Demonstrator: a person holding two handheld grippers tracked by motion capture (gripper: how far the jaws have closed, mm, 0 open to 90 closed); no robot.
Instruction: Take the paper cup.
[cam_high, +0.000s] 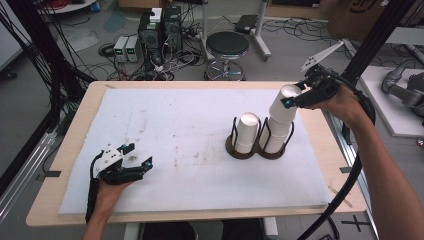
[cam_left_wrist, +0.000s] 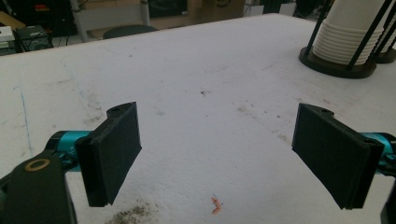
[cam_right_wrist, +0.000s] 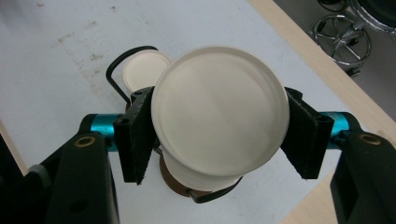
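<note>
The top cup (cam_right_wrist: 219, 112) is clamped by the right claw (cam_right_wrist: 219, 135) for lifting off the 3 o'clock stack (cam_high: 276, 131); the left claw (cam_left_wrist: 217, 154) is held open and empty.

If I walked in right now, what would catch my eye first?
Probably the right gripper clamped on the top white paper cup, tilted above the stack in the dark wire holder on the white mat's right half. Next, the left gripper resting near the mat's front left corner, jaws open and empty.
</note>
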